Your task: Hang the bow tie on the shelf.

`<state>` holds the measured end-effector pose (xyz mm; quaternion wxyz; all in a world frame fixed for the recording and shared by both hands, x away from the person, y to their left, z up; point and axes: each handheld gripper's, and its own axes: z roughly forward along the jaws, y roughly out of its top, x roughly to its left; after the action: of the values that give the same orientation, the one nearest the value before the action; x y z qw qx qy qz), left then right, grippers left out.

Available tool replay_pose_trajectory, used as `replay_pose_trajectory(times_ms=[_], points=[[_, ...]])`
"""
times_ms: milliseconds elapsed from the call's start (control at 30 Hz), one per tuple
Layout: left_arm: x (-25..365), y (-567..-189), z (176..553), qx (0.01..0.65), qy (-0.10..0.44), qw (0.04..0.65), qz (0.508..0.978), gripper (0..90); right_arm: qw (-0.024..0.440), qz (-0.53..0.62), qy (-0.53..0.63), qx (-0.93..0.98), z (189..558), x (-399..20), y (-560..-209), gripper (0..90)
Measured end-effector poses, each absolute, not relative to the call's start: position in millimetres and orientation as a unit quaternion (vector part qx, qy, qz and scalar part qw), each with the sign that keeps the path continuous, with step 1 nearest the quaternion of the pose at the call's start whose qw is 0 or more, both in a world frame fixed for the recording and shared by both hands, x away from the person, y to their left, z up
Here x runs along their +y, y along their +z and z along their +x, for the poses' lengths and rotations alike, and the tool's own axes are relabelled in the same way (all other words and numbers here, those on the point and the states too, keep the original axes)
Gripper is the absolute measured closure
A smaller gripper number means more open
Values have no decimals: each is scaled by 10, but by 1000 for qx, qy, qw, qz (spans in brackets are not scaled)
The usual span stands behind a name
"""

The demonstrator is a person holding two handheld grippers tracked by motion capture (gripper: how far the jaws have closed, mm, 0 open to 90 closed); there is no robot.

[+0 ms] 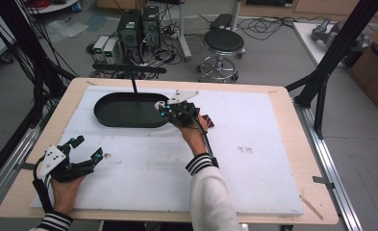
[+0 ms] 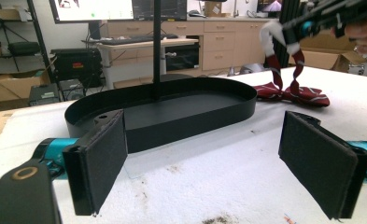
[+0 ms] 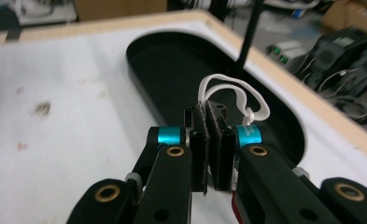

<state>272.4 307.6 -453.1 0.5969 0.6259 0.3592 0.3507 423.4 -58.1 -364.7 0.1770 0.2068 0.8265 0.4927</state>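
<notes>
A dark red striped tie [image 2: 293,93] with a white strap [image 3: 232,88] lies partly on the white mat [image 1: 254,159], just right of a black oval tray [image 1: 114,113]. My right gripper [image 1: 165,109] is shut on the white strap over the tray's right end, and the strap loops out past its jaws [image 3: 211,140]. In the left gripper view the tie's upper part hangs from the right gripper [image 2: 291,28] while its lower part rests on the mat. My left gripper [image 1: 87,147] stands open at the front left, with nothing between its pads [image 2: 99,163].
A thin black post [image 1: 134,89] rises from the tray and carries a crossbar [image 1: 129,69] on top. The mat covers most of the wooden table [image 1: 292,120]. A stool [image 1: 222,45] and computers stand on the floor beyond.
</notes>
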Motion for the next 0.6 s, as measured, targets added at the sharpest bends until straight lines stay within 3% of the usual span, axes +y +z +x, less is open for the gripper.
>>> replay_pose_trajectory(times_ms=[600], points=[[3076,-4531,2727,359,351,598,625,158,230,249,559,757,4252,-744,-3425,880]])
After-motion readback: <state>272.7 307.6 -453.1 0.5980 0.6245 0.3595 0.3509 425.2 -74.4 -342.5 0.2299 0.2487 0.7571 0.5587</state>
